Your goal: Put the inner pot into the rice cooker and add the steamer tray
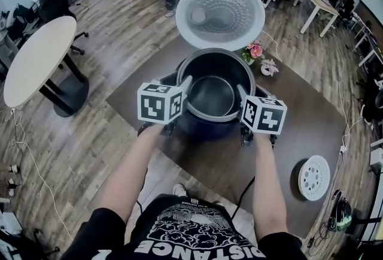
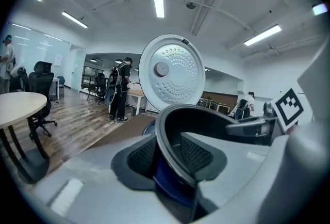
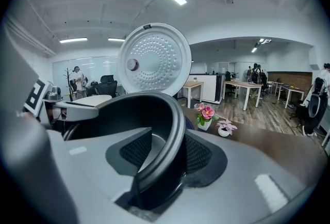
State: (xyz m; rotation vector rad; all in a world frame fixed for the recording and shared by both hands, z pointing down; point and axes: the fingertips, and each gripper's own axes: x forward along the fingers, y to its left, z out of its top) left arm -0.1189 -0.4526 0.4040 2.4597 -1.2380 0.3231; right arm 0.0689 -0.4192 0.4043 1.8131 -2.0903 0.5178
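The dark inner pot (image 1: 210,96) sits down in the dark blue rice cooker (image 1: 206,128) on the brown table, and the cooker's white lid (image 1: 220,13) stands open behind it. My left gripper (image 1: 185,88) straddles the pot's left rim, my right gripper (image 1: 242,97) the right rim. In the left gripper view the rim (image 2: 166,140) runs between the two pads of the left gripper (image 2: 172,158). In the right gripper view the rim (image 3: 172,140) passes through the right gripper (image 3: 162,153), with a slit beside the inner pad. The white steamer tray (image 1: 314,177) lies at the table's right.
Two small flower pots (image 1: 255,51) stand just right of the cooker. The brown table (image 1: 305,121) ends near my legs. A round white table (image 1: 36,61) and office chairs stand on the wooden floor to the left. Cables trail on the floor at the right.
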